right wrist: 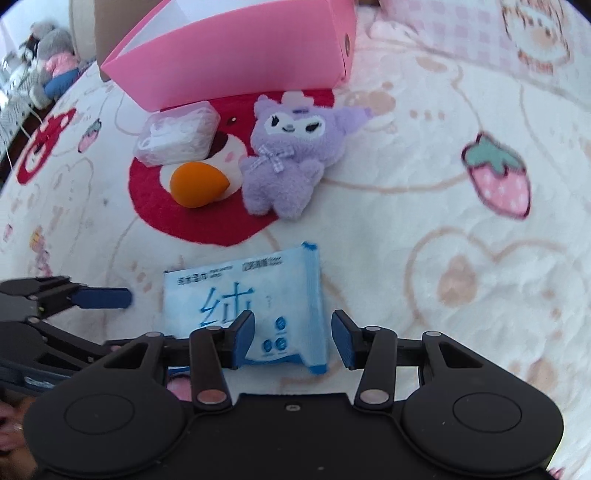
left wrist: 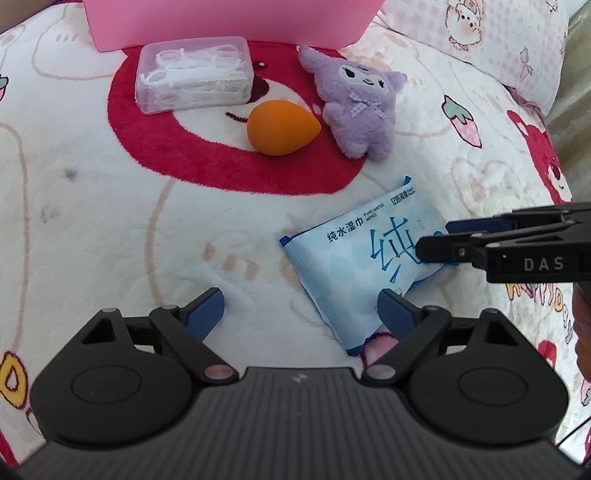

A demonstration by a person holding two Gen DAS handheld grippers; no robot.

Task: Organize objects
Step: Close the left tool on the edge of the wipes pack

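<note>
A light-blue pack of wet wipes [left wrist: 343, 254] [right wrist: 221, 295] lies flat on the plush blanket. My right gripper [right wrist: 293, 338] has closed in on the pack's right part. One pad rests on its face and the other sits at its edge. That gripper [left wrist: 434, 238] reaches in from the right in the left wrist view. My left gripper [left wrist: 301, 308] stands wide open just in front of the pack. Its right finger [left wrist: 395, 312] overlaps the pack's near corner, and there is only blanket between the jaws. One blue fingertip [right wrist: 103, 298] of it shows left of the pack.
Beyond the pack lie an orange teardrop sponge [left wrist: 277, 127], a purple plush toy [left wrist: 358, 107] and a clear box of floss picks [left wrist: 194, 77]. A pink box [left wrist: 229, 22] [right wrist: 236, 62] stands behind them. A pillow [left wrist: 498, 40] lies at the back right.
</note>
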